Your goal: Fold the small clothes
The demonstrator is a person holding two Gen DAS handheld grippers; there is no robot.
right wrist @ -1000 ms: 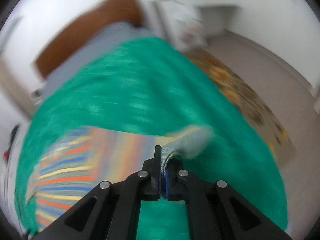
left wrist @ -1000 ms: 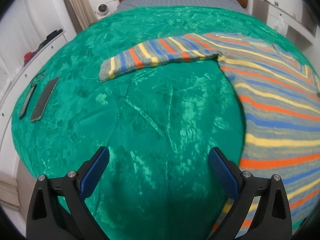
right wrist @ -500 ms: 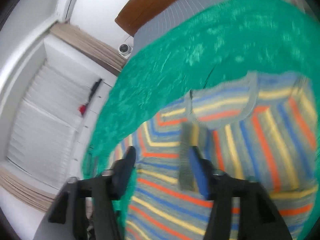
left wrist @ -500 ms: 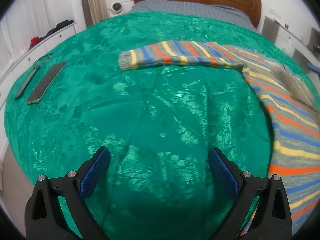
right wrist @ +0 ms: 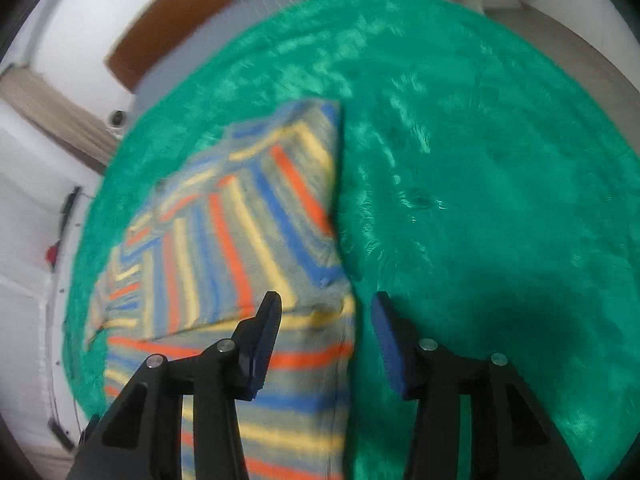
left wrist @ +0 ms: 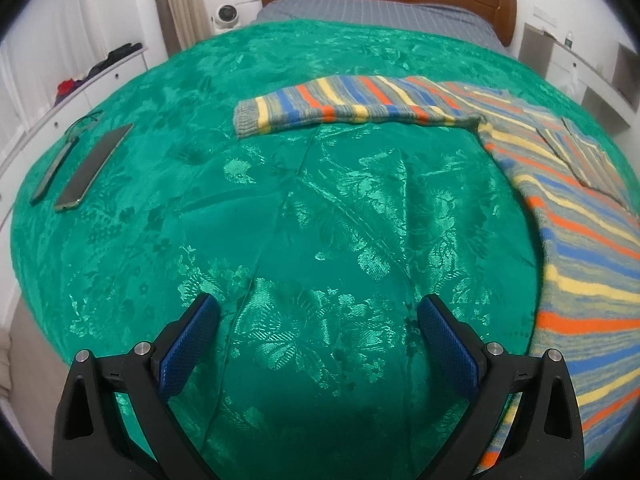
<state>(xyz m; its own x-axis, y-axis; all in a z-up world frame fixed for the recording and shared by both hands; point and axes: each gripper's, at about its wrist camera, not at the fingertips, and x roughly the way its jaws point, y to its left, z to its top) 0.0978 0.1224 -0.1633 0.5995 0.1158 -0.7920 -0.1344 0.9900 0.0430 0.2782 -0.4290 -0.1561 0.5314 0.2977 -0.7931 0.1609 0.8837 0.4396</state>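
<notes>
Blurring the right view, the striped knitted sweater [right wrist: 240,240] runs past the frame's bottom; the right gripper [right wrist: 326,320], jaws just narrowing, and the left gripper [left wrist: 318,344] gape empty.

Bed [left wrist: 384,28] with wooden headboard, covered by green patterned spread [left wrist: 320,220]. Lying directly on it: striped knit sweater [left wrist: 580,248], one sleeve stretched out flat, and two dark flat devices [left wrist: 94,166] near the left edge.

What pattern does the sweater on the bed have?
The sweater has orange, blue, yellow and grey stripes, clearest in the left wrist view.
</notes>
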